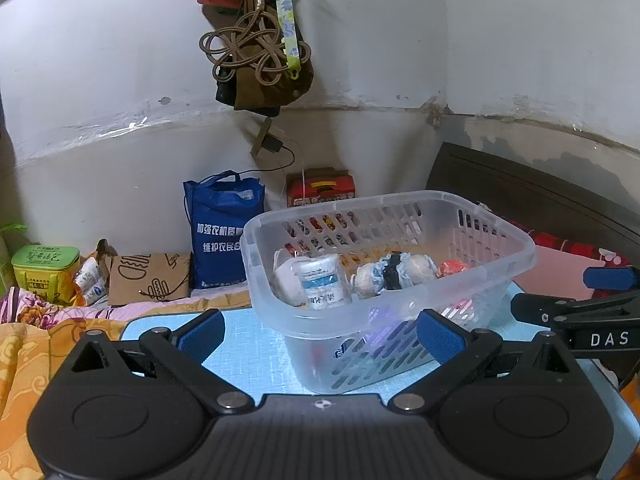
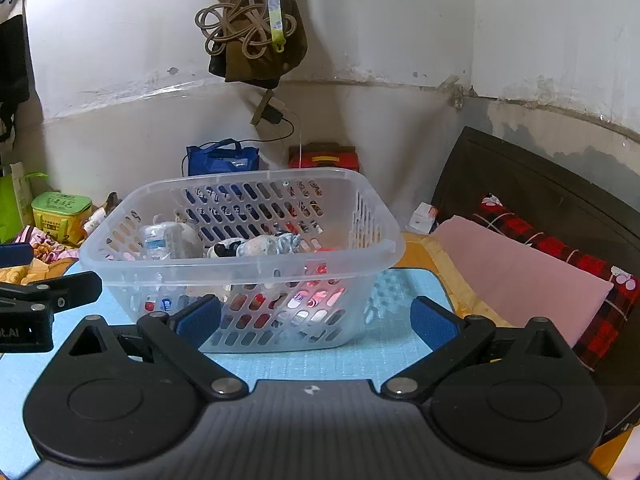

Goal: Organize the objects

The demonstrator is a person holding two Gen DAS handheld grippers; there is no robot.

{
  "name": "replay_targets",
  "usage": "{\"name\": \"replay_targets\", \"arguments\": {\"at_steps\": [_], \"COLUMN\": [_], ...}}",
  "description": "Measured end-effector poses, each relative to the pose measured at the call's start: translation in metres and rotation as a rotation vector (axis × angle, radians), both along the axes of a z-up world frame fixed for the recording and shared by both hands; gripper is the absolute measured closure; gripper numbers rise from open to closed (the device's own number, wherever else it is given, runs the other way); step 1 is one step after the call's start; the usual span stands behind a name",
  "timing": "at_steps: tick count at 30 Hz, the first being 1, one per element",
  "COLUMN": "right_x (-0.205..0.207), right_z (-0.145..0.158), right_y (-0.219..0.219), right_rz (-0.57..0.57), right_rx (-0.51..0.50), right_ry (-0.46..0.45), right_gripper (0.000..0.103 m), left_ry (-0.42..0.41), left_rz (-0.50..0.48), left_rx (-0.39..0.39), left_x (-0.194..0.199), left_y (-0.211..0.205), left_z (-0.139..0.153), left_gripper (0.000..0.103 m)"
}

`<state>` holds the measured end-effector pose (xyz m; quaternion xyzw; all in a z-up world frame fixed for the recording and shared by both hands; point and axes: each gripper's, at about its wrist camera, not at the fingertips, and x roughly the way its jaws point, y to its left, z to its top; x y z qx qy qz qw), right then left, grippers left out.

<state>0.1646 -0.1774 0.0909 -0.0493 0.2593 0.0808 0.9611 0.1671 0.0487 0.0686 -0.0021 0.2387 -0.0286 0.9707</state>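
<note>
A clear plastic basket [image 1: 500, 216] [image 2: 376, 204] stands on a light blue mat [image 1: 244, 344] [image 2: 280, 360]. Inside lie a white wrapped roll with a blue label [image 1: 322, 280] [image 2: 158, 240], a black-and-white bundle [image 1: 394, 270] [image 2: 256, 246] and a red item [image 1: 454, 268] [image 2: 328, 250]. My left gripper [image 1: 320, 332] is open and empty just in front of the basket. My right gripper [image 2: 316, 318] is open and empty in front of the basket too. Each gripper shows at the edge of the other's view.
A blue tote bag [image 1: 222, 232] [image 2: 222, 160], a red box [image 1: 320, 188] [image 2: 324, 156], a brown paper bag [image 1: 148, 278] and a green tin [image 1: 44, 268] [image 2: 60, 210] stand by the wall. A pink pillow [image 2: 520, 276] and dark headboard [image 2: 540, 184] lie right. Cords hang above [image 1: 252, 48].
</note>
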Motion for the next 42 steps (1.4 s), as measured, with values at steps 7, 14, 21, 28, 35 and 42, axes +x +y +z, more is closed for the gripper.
{"name": "replay_targets", "arguments": {"at_steps": [7,14,21,28,35,42], "right_x": [-0.0005,-0.0007,-0.0009,-0.0016,-0.002,-0.0022], "right_z": [0.0004,0.0008,0.0009,0.0005,0.0002,-0.0004], "right_y": [-0.0003,0.0001,0.0,-0.0027,-0.0012,-0.0006], "right_rz": [0.002,0.003,0.0,-0.003,-0.006,-0.005], "right_rx": [0.003,0.005,0.005,0.005,0.004,0.003], "right_ry": [0.002,0.002,0.003,0.006,0.006,0.004], "right_gripper": [0.0,0.0,0.0,0.0,0.0,0.0], "left_ry": [0.0,-0.001,0.001,0.002,0.003,0.002], "left_rz": [-0.003,-0.004,-0.004,-0.007,-0.006,-0.008], "left_rx": [-0.005,-0.006,-0.005,-0.005,-0.013,-0.01], "left_x": [-0.0014,-0.002,-0.0014,-0.0016,-0.0006,-0.0012], "left_y": [0.0002,0.0006,-0.0002,-0.0022,-0.0007,-0.0011], "left_z": [-0.0009,-0.0009,-0.0012,-0.0008,-0.0011,-0.0023], "left_gripper": [0.0,0.0,0.0,0.0,0.0,0.0]}}
